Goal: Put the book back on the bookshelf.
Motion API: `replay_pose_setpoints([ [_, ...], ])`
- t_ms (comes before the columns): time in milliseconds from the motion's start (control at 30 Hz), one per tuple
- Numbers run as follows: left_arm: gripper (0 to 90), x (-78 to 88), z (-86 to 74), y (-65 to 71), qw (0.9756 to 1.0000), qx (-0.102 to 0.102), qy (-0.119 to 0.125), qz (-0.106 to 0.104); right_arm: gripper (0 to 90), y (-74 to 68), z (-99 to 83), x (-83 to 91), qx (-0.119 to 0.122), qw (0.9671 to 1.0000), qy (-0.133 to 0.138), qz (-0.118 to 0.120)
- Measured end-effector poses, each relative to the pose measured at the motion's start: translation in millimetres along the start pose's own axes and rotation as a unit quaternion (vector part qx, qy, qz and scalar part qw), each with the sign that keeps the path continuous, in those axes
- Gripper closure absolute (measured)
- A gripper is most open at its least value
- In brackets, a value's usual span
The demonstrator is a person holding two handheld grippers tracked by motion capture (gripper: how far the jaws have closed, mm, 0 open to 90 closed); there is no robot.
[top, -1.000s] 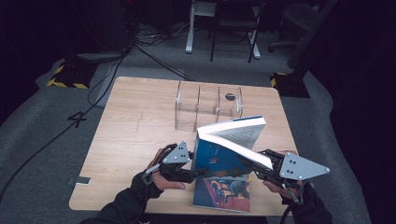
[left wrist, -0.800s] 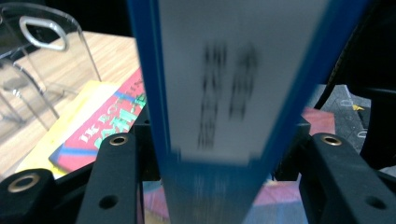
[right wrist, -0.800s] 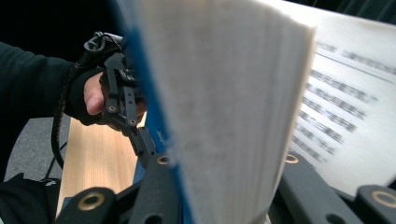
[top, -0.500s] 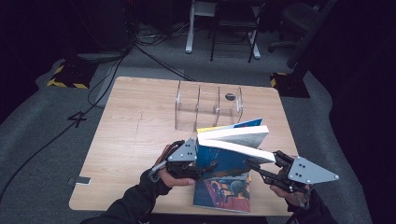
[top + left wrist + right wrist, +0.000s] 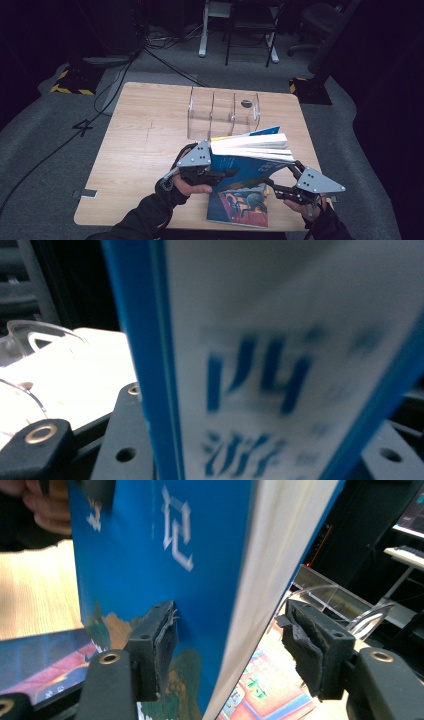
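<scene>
High view: your left hand-held gripper (image 5: 220, 175) grips the blue book (image 5: 250, 155); right hand-held gripper (image 5: 280, 187), jaws just opening, straddles it loosely. Next, lift it toward the clear organizer (image 5: 222, 112) near the table's far edge.

- My left gripper (image 5: 250, 467) view is taken up by a blue book (image 5: 280, 365) standing upright between the black jaws, too close and blurred to read its blue characters on white.
- Its blue spine edge runs top to bottom, left of centre.
- At far left, a clear acrylic holder (image 5: 35, 337) curves above the pale tabletop (image 5: 85, 370).
</scene>
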State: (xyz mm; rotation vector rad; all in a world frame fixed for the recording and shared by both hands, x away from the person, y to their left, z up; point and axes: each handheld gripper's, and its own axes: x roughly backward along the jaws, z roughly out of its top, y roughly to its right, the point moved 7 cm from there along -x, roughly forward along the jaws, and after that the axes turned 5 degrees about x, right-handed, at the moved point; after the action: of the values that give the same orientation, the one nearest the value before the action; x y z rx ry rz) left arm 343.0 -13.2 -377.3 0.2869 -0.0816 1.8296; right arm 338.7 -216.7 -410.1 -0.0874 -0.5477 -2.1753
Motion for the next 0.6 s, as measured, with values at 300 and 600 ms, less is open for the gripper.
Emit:
replay_pose_setpoints([
  [300, 53.4, 1.2, 23.5, -0.2, 0.9997, -0.015, 0.020, -0.001, 34.8, 3.6, -10.4, -2.4, -0.001, 0.9996, -0.027, 0.004],
  [600, 53.2, -0.6, 34.9, -3.2, 0.9996, -0.018, 0.017, 0.011, 33.0, 20.9, -18.2, 9.8, -0.031, 0.9986, -0.041, -0.008],
])
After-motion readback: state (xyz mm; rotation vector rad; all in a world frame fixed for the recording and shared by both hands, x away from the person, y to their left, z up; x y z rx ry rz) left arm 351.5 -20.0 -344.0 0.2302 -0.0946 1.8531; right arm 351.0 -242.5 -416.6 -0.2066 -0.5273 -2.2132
